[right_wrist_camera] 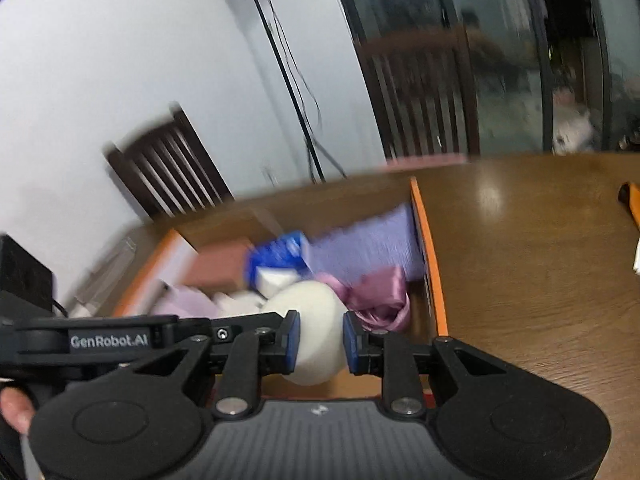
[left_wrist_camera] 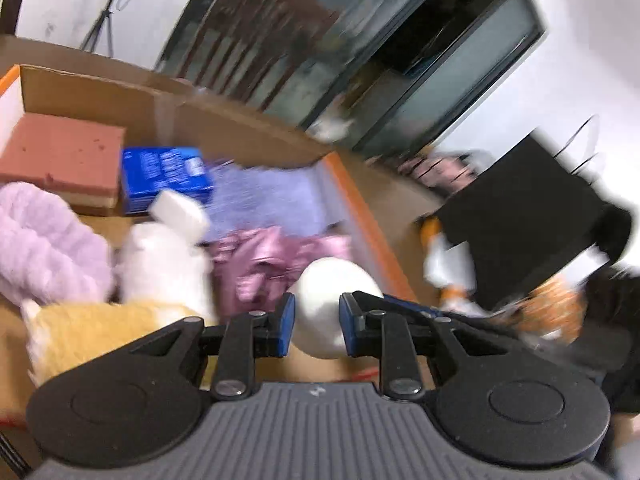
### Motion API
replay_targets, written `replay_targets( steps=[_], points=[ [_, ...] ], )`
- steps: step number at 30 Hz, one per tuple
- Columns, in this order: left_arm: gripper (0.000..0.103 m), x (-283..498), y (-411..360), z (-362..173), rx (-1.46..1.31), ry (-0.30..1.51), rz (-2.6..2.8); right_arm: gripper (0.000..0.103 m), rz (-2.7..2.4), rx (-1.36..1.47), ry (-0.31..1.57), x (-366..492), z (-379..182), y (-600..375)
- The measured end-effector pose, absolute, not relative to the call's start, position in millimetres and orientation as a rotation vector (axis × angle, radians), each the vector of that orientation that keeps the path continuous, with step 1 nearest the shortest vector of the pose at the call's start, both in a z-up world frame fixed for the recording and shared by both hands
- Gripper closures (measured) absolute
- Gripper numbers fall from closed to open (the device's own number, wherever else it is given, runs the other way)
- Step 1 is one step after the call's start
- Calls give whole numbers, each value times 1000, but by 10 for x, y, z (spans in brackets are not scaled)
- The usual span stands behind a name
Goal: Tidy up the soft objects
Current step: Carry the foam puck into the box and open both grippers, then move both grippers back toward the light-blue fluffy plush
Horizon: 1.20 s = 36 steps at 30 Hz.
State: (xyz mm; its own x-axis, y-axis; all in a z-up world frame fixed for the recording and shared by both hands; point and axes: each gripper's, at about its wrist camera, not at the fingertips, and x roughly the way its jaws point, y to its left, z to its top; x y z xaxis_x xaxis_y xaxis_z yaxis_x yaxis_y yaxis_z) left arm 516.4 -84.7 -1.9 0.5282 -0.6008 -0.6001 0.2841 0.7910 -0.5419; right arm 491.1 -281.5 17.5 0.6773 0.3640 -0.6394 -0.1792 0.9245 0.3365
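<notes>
Both grippers are shut on the same white soft round object (left_wrist_camera: 332,308), seen between the blue pads in both views (right_wrist_camera: 316,332). My left gripper (left_wrist_camera: 317,330) and my right gripper (right_wrist_camera: 321,342) hold it over the near right part of an open cardboard box (left_wrist_camera: 360,216). The box (right_wrist_camera: 430,256) has orange edges and holds soft things: a lilac fluffy item (left_wrist_camera: 44,248), a white plush (left_wrist_camera: 160,264), a yellow plush (left_wrist_camera: 92,328), pink satin cloth (left_wrist_camera: 264,260), a purple cloth (left_wrist_camera: 272,196), a white sponge block (left_wrist_camera: 180,210), a pink sponge block (left_wrist_camera: 60,156) and a blue packet (left_wrist_camera: 166,176).
The box stands on a brown wooden table (right_wrist_camera: 540,264). Dark wooden chairs (right_wrist_camera: 172,168) stand behind it by a white wall. A black box (left_wrist_camera: 520,216) and an orange and white plush (left_wrist_camera: 448,264) lie to the right. An orange item (right_wrist_camera: 630,200) sits at the table's right edge.
</notes>
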Motion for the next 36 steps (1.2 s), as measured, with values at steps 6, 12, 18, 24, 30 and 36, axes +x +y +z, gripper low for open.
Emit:
replay_targets(
  steps=[6,12,18,24,30,36],
  points=[
    [59,5137,-601,29,-366,774,-539,76,363,316,899,5160,-161,-2661],
    [53,5049,-624,146,-277,732,-504,63,433,303,930,5186,-229,-2523],
    [47,4762,-552,445,-192,687,-476,57,417,299,843,4908,153,-2705],
    [32,4072,-325,881,-71,577,-391,47,372,234,711,4376,784,-2957],
    [14,3361,-177,1232,-69,498,-387,40,365,205,577,3689,1248,-3092],
    [7,2687,-177,1338,-38,430,-353,35,372,185,497,3085,1455,-3112]
  ],
)
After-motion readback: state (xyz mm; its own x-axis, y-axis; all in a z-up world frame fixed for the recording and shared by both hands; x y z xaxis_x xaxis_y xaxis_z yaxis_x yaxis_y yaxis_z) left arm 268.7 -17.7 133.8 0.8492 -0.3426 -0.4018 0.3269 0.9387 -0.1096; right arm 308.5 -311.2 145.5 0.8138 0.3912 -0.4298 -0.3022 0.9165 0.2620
